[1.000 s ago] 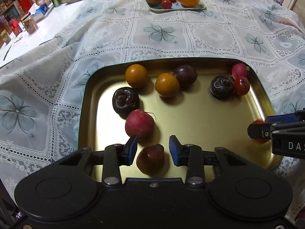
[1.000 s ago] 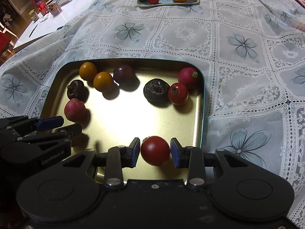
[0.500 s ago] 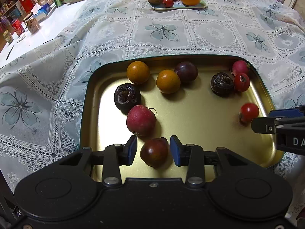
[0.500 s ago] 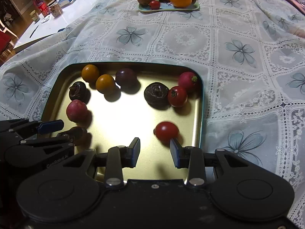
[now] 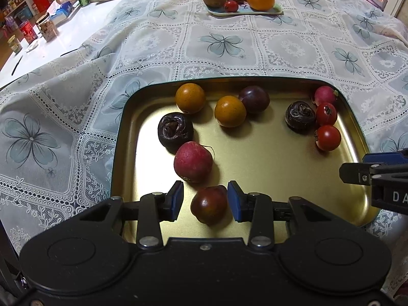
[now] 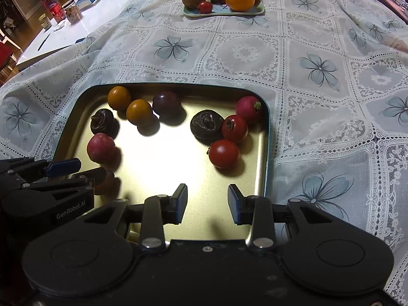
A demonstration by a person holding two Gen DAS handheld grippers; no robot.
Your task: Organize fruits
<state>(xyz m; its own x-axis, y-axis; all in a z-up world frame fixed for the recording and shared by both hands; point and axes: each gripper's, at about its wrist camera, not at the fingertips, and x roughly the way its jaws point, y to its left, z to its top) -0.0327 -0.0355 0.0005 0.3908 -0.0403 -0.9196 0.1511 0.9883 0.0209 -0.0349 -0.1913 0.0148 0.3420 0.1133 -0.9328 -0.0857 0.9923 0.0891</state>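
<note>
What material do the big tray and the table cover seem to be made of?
The gold tray looks like polished metal, since it gives bright glare and mirrors the fruit. The tablecloth seems to be white lace fabric, perhaps synthetic: openwork borders, printed flowers, soft folds.

Right gripper, jaws apart w/ nothing between, over near edge of gold tray. Red tomato rests near tray's right edge, touching a second tomato & a dark wrinkled fruit. Left gripper at tray's near-left corner. Lace tablecloth covers worktop.
</note>
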